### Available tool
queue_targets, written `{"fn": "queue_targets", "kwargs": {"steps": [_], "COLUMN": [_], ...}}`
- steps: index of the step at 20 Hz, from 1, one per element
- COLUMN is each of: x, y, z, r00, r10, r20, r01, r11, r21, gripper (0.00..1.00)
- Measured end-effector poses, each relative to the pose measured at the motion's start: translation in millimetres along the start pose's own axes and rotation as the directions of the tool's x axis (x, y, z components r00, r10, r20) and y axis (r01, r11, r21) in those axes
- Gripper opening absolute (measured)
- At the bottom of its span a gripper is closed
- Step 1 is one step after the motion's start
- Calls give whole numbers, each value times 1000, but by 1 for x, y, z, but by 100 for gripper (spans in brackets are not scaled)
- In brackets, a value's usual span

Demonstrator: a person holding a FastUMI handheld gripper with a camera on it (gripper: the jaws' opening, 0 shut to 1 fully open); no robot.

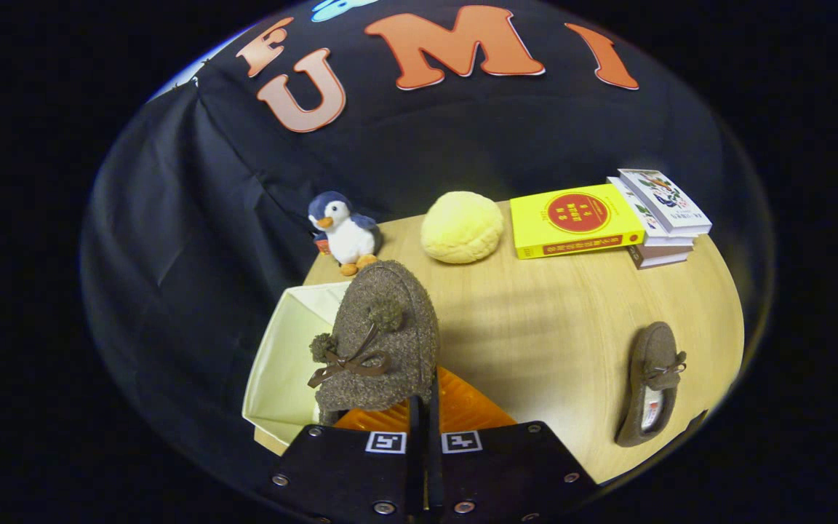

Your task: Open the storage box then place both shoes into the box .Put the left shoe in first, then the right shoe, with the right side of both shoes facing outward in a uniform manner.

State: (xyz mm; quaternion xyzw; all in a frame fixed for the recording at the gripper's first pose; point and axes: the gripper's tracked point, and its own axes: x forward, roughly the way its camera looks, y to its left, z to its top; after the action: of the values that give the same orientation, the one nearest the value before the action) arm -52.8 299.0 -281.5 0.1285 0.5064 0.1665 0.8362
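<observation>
**One shoe in the grip, one waiting on the table**

One shoe hangs just ahead of the gripper, toe pointing away and its bow and pompoms on top. The jaws are drawn almost together, pinching the shoe's heel edge between them. The shoe hangs partly above the open box, whose pale inside shows beside and under it. An orange ribbed surface, probably the box's lid, lies just under the fingers. The second shoe rests well apart on the table, opening up.

This looks like the first placement. To do it well, carry the shoe fully over the box's opening before lowering, keep the thin pinch firm so the shoe does not swing, and set it against one wall so room is left for its mate. Check which side faces outward before letting go; the second shoe must match.
</observation>
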Motion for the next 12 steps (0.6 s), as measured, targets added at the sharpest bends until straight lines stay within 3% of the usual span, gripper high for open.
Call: {"fn": "queue_targets", "kwargs": {"steps": [7, 12], "x": [42, 86], "y": [86, 100], "z": [-12, -36], "r00": [998, 993], "r10": [52, -1], "r20": [-45, -122], "r01": [-53, 3], "r11": [998, 1000], "r21": [-25, 18], "gripper": [4, 3]}}
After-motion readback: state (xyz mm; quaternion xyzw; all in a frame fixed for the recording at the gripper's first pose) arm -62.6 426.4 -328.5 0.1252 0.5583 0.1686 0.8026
